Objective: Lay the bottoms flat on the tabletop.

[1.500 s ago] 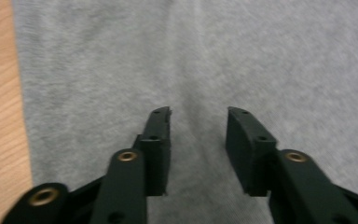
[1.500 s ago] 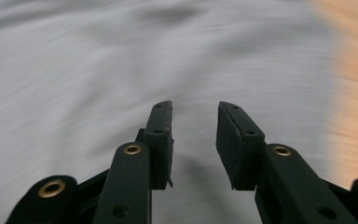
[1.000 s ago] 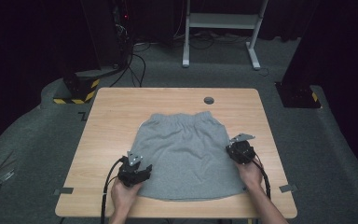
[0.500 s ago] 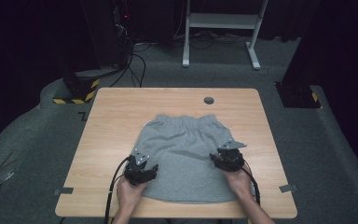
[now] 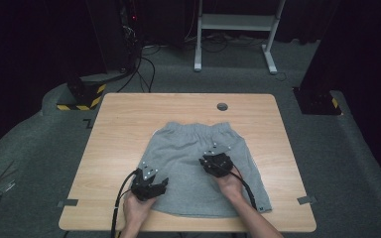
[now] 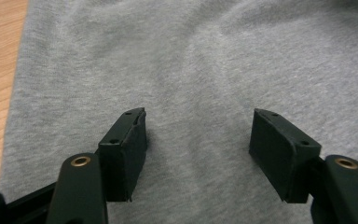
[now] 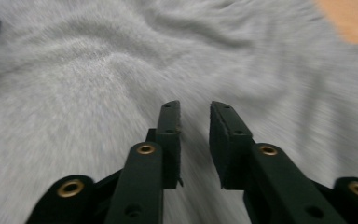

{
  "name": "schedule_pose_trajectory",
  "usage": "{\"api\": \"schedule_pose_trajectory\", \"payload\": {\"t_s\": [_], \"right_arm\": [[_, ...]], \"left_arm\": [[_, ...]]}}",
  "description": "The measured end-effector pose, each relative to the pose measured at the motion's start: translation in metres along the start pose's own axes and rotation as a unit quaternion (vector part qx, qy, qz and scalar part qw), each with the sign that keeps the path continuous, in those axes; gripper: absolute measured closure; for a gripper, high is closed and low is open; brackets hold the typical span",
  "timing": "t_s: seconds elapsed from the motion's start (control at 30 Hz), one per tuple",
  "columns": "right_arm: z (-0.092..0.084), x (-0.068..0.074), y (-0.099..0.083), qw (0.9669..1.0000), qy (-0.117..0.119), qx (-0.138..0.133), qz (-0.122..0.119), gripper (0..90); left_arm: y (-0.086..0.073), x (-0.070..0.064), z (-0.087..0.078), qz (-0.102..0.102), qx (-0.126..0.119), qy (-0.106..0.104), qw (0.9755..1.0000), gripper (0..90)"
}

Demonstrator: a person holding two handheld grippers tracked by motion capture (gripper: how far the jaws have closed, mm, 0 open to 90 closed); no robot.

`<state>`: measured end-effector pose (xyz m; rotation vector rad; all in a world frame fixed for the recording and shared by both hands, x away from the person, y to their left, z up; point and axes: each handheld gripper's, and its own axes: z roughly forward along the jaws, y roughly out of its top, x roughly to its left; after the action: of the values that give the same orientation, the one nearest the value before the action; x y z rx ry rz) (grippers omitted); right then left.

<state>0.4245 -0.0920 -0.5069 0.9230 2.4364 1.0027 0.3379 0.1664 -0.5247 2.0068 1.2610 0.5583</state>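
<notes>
Dark floor surrounds the wooden table (image 5: 119, 124), where grey shorts (image 5: 188, 148) lie flat in the middle. Left gripper (image 6: 198, 133) rests released on the fabric; right gripper (image 7: 195, 121), jaws just closing, stands narrowly parted and holds nothing. Soft, light and limp, the shorts seem best pinched at a hem or the waistband.

Bright lit table, dark surroundings, motion-blurred right gripper view

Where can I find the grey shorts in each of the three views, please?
High view: grey shorts lie flat at the table's centre, under both grippers.
Left gripper view: grey cloth beneath open jaws, wood at left.
Right gripper view: blurred cloth, wood top right.
Shared landmark: the wooden table.
</notes>
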Motion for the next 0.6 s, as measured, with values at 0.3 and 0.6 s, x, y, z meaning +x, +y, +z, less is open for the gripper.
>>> {"api": "schedule_pose_trajectory", "payload": {"t_s": [0.3, 0.6], "right_arm": [[-0.009, -0.004, -0.025, 0.9999, 0.004, -0.007, -0.006, 64.1], [-0.036, -0.021, -0.024, 0.9988, -0.003, -0.039, 0.028, 56.0]], "left_arm": [[0.001, -0.001, 0.000, -0.003, 0.003, 0.005, 1.0000, 33.4], [0.008, 0.002, -0.006, -0.025, -0.028, 0.006, 0.9993, 33.1]]}}
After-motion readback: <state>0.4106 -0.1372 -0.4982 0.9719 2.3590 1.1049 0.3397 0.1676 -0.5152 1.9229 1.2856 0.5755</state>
